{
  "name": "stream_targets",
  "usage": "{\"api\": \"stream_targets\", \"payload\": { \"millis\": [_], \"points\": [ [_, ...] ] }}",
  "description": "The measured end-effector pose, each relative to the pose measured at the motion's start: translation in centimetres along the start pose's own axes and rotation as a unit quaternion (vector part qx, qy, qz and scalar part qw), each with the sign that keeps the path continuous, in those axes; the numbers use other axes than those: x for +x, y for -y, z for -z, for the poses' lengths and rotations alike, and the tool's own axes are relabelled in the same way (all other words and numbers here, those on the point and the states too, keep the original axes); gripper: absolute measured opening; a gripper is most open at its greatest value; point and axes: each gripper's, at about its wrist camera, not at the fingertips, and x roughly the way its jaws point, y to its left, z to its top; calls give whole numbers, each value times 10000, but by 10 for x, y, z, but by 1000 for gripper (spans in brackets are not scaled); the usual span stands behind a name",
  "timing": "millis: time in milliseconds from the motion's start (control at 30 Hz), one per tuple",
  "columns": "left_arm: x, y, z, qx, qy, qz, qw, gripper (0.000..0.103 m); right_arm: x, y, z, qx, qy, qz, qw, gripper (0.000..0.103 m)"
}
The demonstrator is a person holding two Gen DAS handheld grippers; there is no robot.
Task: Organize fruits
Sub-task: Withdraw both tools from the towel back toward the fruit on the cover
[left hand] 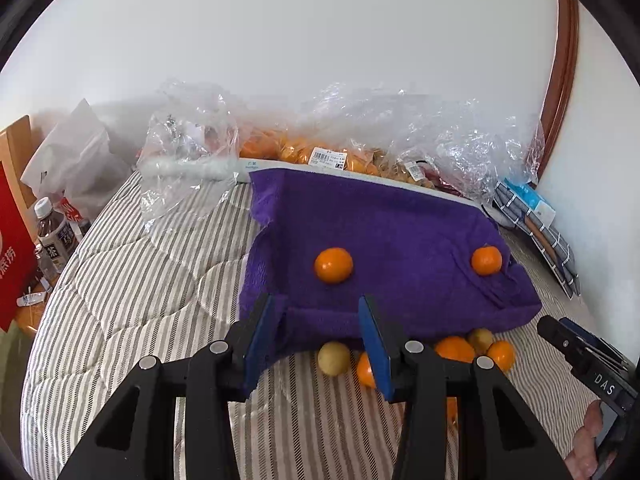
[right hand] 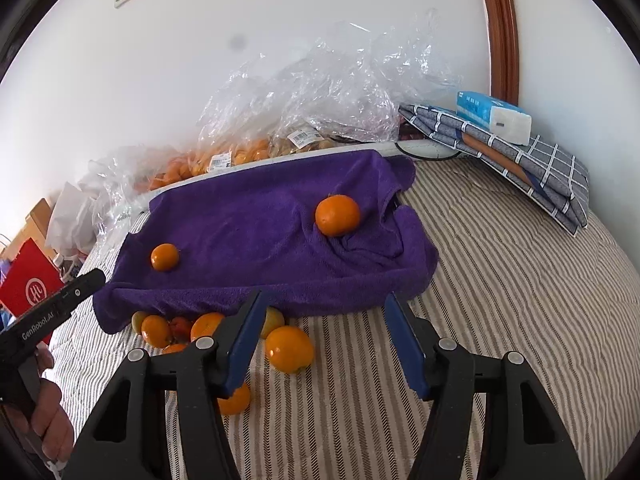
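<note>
Striped bed (left hand: 132,280), purple towel (left hand: 380,224); both tongs (left hand: 318,344) (right hand: 326,344) angled downward, jaws apart, empty.

Orange (right hand: 236,400) half hidden behind right gripper finger (right hand: 240,344); bag labels (left hand: 328,159) too small to read, prob. price tags.

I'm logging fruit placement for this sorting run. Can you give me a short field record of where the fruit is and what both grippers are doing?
surface: striped quilt
towel: purple towel draped over a raised tray
fruit on towel: two oranges, left orange, right orange
fruit off towel: loose pile on the quilt at the towel's near edge
bagged fruit: clear bags along the wall
left gripper: open, empty
right gripper: open, empty
</note>
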Motion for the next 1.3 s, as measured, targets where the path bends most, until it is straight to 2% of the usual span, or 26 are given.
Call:
{"api": "stream_targets", "payload": {
  "millis": [167, 400, 467, 567, 700, 1067, 1200, 1300],
  "points": [
    [-1, -11, 17, 161, -144, -180, 9996, 42, 0, -13, 16, -195, 8, 61, 9998, 62],
    [6, -34, 34, -186, -325, -119, 9992, 42, 7, -20, 32, -390, -201, 42, 9990, 61],
    [8, -39, 37, -259, -342, -39, 9991, 42, 10, -21, 33, -415, -221, 33, 9989, 61],
    [12, -41, 36, -289, -359, -166, 9988, 46, 17, -22, 33, -433, -335, 8, 9985, 61],
    [14, -44, 36, -359, -396, -124, 9985, 48, 27, -21, 33, -405, -477, 16, 9980, 61],
    [22, -53, 40, -618, -644, -116, 9959, 49, 48, -29, 27, -571, -669, 29, 9961, 61],
    [22, -53, 41, -627, -625, -132, 9960, 49, 54, -30, 24, -621, -707, 6, 9956, 61],
    [22, -52, 41, -594, -619, -171, 9962, 49, 57, -28, 22, -529, -733, -17, 9959, 50]
  ]
}}
